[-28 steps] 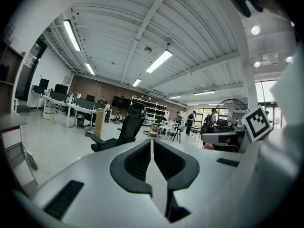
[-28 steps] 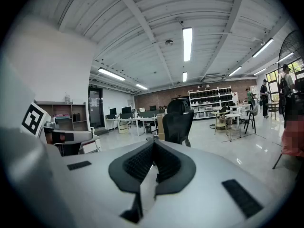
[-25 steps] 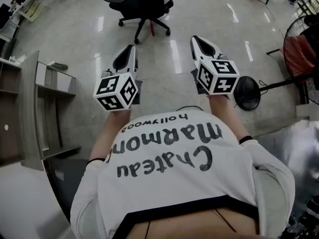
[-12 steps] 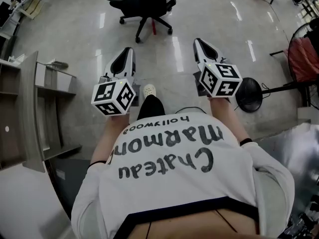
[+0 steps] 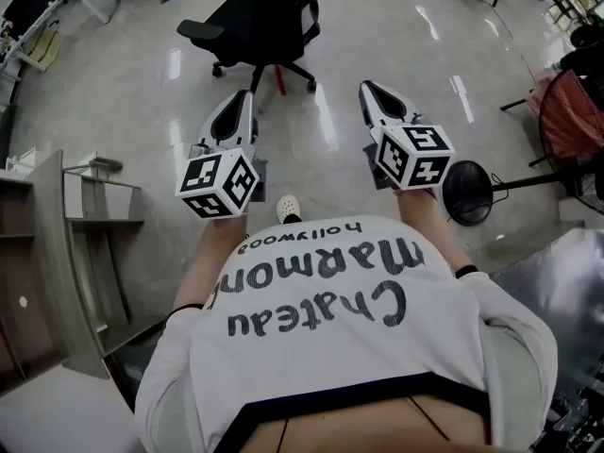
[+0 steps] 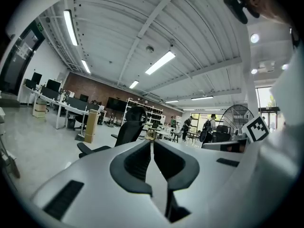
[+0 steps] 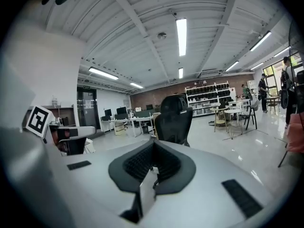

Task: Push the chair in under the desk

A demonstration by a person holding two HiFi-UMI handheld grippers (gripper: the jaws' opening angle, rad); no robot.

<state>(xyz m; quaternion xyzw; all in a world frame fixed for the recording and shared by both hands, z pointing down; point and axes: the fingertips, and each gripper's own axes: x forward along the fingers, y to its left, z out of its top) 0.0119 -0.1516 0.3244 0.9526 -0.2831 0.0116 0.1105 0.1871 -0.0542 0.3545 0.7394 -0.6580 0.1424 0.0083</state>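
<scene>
A black office chair (image 5: 260, 22) on castors stands alone on the shiny floor, ahead of me. It also shows past the jaws as the chair (image 6: 127, 130) in the left gripper view and the chair (image 7: 173, 119) in the right gripper view. My left gripper (image 5: 247, 97) and right gripper (image 5: 366, 89) are held side by side, pointing at the chair and well short of it. Both are shut with nothing between the jaws. A grey desk (image 5: 52, 253) lies at the left of the head view.
A black floor fan (image 5: 469, 187) stands at the right near a red cloth (image 5: 566, 116). Rows of desks (image 6: 57, 106) and shelving (image 7: 206, 99) fill the far room, with people (image 6: 188, 126) standing far off. My white shoe (image 5: 288, 208) shows between the grippers.
I have walked toward the chair; it sits lower and larger in the head view. Both grippers travelled forward with me, still shut. The desk at the left has slid back.
</scene>
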